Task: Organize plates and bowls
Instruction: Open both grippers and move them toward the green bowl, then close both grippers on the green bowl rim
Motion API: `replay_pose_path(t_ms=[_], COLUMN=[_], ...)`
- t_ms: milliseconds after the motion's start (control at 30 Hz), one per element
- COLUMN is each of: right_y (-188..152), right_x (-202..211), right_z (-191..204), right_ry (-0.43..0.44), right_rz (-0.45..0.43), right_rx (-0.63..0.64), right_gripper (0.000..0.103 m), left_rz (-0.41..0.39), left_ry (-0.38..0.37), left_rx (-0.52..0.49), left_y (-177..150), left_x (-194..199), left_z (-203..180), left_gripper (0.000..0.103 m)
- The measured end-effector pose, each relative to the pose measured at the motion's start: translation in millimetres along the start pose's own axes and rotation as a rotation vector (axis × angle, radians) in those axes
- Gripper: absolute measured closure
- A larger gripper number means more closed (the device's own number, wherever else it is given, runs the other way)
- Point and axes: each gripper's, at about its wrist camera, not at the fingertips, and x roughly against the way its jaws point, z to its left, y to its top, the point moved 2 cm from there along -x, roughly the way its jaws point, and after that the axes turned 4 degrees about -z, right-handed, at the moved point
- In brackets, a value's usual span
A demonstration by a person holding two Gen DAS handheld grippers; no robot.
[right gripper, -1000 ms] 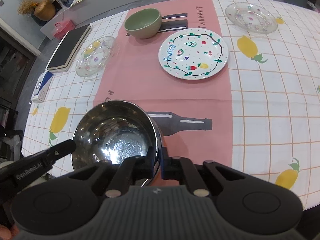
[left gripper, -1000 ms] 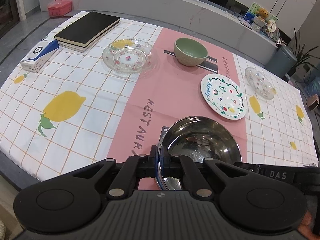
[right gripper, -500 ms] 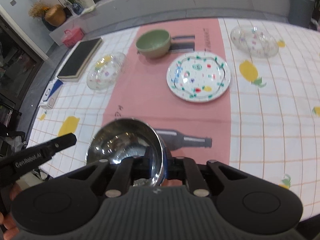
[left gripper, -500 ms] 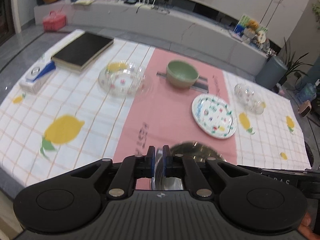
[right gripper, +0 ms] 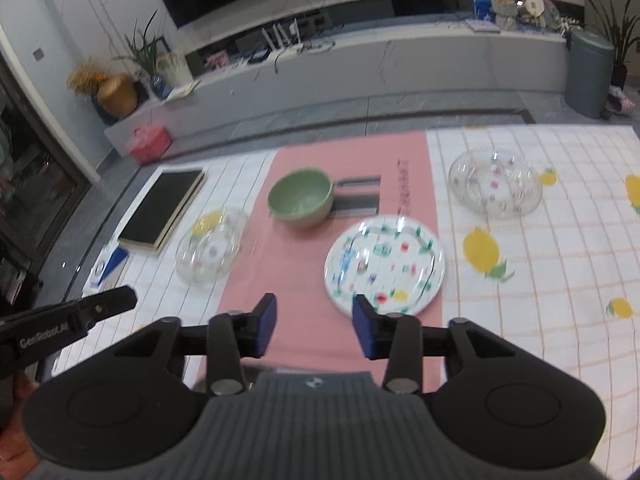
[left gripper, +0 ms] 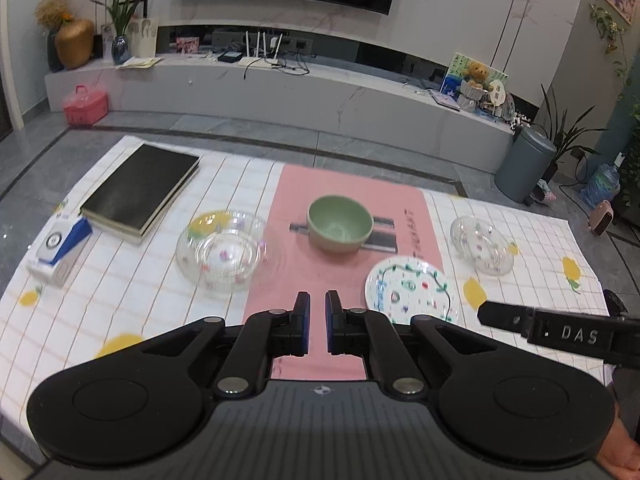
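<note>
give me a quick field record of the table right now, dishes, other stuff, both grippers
green bowl: upright, on pink runner
painted plate: flat on runner, nearer than bowl
glass plate, book side: on checked cloth
glass plate, far right: on checked cloth
black book: left edge
white and blue box: beside book
left gripper: narrow gap, empty
right gripper: open, empty

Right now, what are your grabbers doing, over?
Left gripper nearly shut, empty. Right gripper open, empty. Green bowl, fruit plate and both glass dishes on the table. Path clear.
</note>
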Motion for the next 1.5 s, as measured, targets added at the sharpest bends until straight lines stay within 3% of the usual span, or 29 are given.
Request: replay_pose_path(t_ms=[167,367,667,900,1000,1333,1500], right_y=[18.9,35.6,52.6,62.8,67.5,76.9,75.0], right_x=[-17.7,-45.4,-114.4,-171.7,-193.0,-254.4,-271.1], right_z=[-9.5,-23.1,-39.1,-30.3,-23.0,-11.5,-17.5], right_ry=[0.002,0.022,0.056,0.074,0.064,-0.006,-0.014], right_rz=[-0.004,-0.006,0.030,0.120,0.140,0.247,0.290], right_rx=[-0.016,-0.064,-0.161,-0.154,-0.125,-0.114,-0.175], right_gripper=[0.054,0.055,0.055,0.056,0.057,0.075,0.077], left_rz=[-0.010,-0.021,0.038,0.100,0.111,0.170,0.194], left_ry=[-0.038,-0.107,-0.168,-0.175,-0.146,-0.092,-0.092], left_rx=[0.010,0.050,0.058,0.135,0.166,0.245,0.269], left_y=[19.5,38.6,44.7,53.0,57.7,54.9,50.8], left_x=[-15.1,-47.9,-119.7,-175.5,-194.5,-239.6,-252.7], left_z=[1.8,9.0,17.6,27.1,30.4,40.9,41.2], left_gripper=[0.096,0.074,0.071,0.071,0.071,0.071,0.071])
